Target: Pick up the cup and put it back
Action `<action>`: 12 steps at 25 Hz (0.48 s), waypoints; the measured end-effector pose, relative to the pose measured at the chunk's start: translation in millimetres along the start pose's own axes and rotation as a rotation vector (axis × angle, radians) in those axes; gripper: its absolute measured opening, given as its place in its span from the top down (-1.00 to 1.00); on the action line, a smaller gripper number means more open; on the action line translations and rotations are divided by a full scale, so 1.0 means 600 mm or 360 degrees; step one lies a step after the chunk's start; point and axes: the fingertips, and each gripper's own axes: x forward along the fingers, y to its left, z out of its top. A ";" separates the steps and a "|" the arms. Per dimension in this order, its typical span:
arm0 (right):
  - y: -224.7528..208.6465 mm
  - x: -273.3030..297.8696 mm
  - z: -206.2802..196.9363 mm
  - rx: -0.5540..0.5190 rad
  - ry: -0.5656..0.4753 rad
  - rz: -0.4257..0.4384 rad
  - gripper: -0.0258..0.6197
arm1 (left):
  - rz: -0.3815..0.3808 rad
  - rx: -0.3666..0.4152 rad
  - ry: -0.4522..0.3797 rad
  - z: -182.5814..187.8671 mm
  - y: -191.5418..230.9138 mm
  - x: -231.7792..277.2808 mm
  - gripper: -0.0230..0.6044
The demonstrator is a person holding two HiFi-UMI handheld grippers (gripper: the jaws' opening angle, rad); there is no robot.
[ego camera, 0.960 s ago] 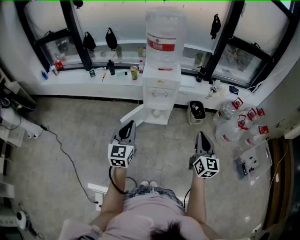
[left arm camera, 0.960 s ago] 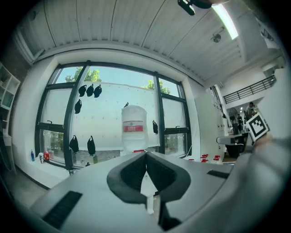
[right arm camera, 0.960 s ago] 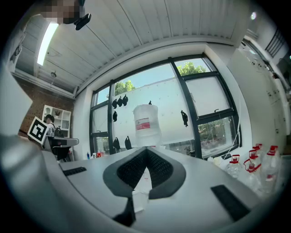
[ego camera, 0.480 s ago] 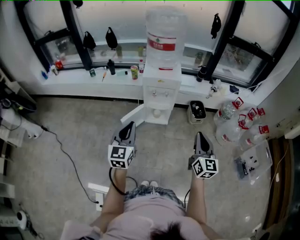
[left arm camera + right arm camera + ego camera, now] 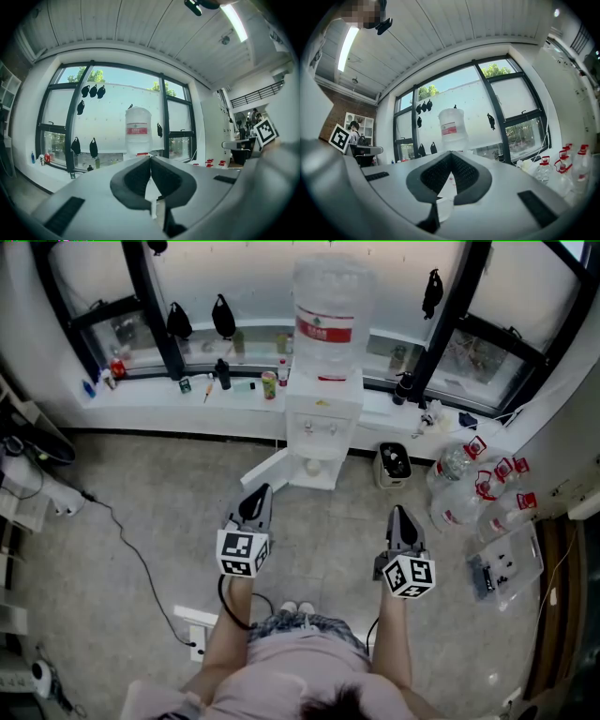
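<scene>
Right now the person stands facing a water dispenser (image 5: 322,413) with both tools held level and pointed at it. The left gripper (image 5: 261,491) has its jaws pressed tip to tip with nothing between them, which its own view confirms, where the pads meet in a closed seam (image 5: 150,158). The right gripper (image 5: 402,514) looks the same: in its own view the jaw tips touch (image 5: 451,153) and nothing is held. The cup (image 5: 314,466) appears to be the small pale round thing low on the front of the dispenser, beside an open white door (image 5: 265,471). It is small in the head view, so that reading is a judgement. From the grippers it lies ahead and between them, a little to the right of the left gripper and further to the left of the right gripper. The left gripper is therefore the nearer one, and its tip is close to the open door. The cup seems to stand upright with its long axis vertical, though that cannot be told for certain. Neither gripper view shows the cup; each shows only the big water bottle (image 5: 137,129) above its jaw tips, so the cup probably sits below where they point. The pickup has not begun. The next move likely calls for opening a gripper, lowering it and reaching forward to take the cup from the side.
</scene>
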 end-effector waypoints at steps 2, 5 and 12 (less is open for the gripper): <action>0.001 -0.002 -0.003 0.0007 0.0001 0.0000 0.89 | -0.0001 0.0001 -0.0001 0.000 0.000 -0.001 0.85; 0.001 -0.004 -0.007 0.0017 0.0004 0.0004 0.89 | -0.0024 -0.0009 -0.0015 0.000 -0.004 -0.003 0.85; 0.006 -0.002 -0.010 0.0019 0.0016 0.0018 0.89 | -0.0165 -0.0137 -0.0065 0.002 -0.019 -0.001 0.69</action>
